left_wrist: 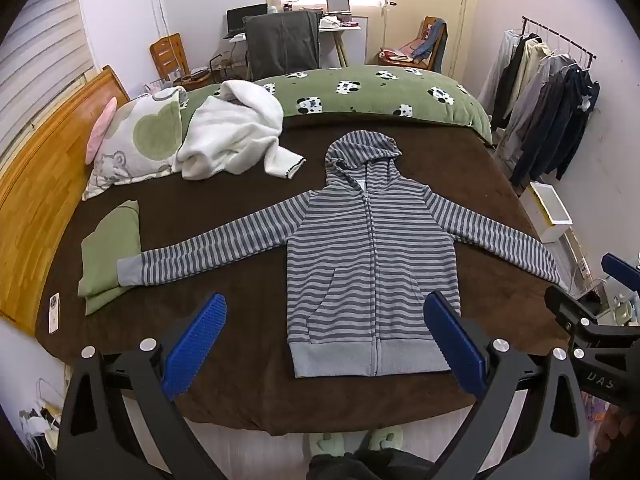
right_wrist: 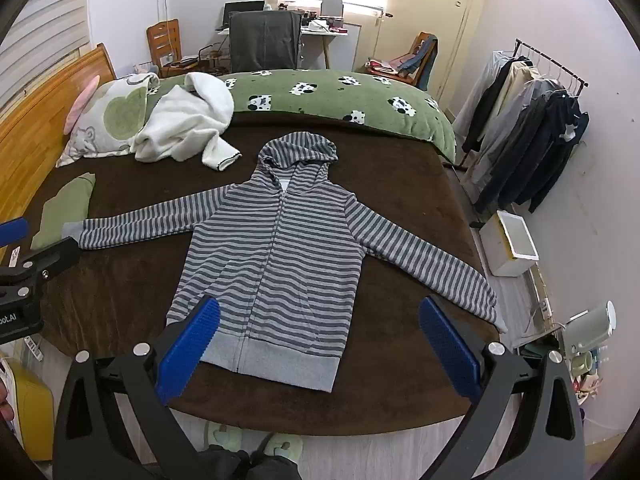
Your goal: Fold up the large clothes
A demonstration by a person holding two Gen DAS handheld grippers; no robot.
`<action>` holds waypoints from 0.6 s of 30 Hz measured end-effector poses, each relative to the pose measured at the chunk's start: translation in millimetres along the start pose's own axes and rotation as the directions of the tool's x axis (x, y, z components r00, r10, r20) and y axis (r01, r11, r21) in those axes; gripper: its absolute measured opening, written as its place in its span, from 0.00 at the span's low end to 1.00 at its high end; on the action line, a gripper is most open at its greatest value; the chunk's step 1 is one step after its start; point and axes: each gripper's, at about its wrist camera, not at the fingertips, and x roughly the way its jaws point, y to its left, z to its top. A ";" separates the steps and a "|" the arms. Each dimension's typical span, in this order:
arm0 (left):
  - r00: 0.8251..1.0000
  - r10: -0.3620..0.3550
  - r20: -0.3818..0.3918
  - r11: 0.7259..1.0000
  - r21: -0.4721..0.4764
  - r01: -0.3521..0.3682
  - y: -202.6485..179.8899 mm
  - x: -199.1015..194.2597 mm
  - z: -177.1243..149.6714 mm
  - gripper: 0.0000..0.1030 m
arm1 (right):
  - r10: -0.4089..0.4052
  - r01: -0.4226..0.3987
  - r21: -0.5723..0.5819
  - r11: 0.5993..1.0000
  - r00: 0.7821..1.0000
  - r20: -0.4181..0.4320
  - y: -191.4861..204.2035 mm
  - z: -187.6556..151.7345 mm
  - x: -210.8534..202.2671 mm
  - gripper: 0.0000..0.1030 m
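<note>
1. State now: striped hoodie (left_wrist: 372,248) lies flat, front up, zipped, both sleeves spread wide, on the brown bedspread (left_wrist: 248,320) near the front edge of the bed. Your left gripper (left_wrist: 324,340) and right gripper (right_wrist: 316,344) both hang above that edge, jaws spread wide, nothing between them. No fold started, as far as I can judge.
2. Risk: the hoodie's right sleeve cuff (right_wrist: 494,316) sits right at the bed's side edge. Tug the body sideways and that sleeve likely slides off and drags the rest crooked.
3. Risk: the hoodie's left cuff (left_wrist: 130,272) overlaps the folded green cloth (left_wrist: 110,252). Pinch low there and you may grab both layers and lift the green piece along.
4. Risk: the fabric looks thick and soft. A shallow pinch on one layer probably peels the front open from the back and leaves a lumpy fold.
5. Risk: the hem (left_wrist: 372,360) is close to the bed's front edge. Pull toward yourself and the whole garment may slip off.
6. Risk: the white fleece garment (left_wrist: 236,136) lies just beyond the left sleeve, near the hood (left_wrist: 362,148). A wide sweep of the sleeve could catch its trailing cuff.
7. Risk: the two grippers are close together. Crossing sleeves over the chest could knock them into each other.
</note>
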 end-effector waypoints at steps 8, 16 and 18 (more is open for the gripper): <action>1.000 -0.007 0.000 1.000 0.008 0.007 -2.8 0.1 -1.8 0.94 | -0.004 0.004 -0.002 1.000 1.000 0.005 2.6 0.2 0.6 0.95; 1.000 -0.009 -0.002 1.000 -0.002 0.009 -4.4 -0.8 -0.5 0.94 | -0.004 0.004 -0.001 1.000 1.000 0.004 2.1 2.0 1.9 0.95; 1.000 -0.014 -0.003 1.000 0.001 0.014 -5.8 -0.9 -0.9 0.94 | -0.003 0.003 -0.001 1.000 1.000 0.005 1.9 2.4 2.3 0.95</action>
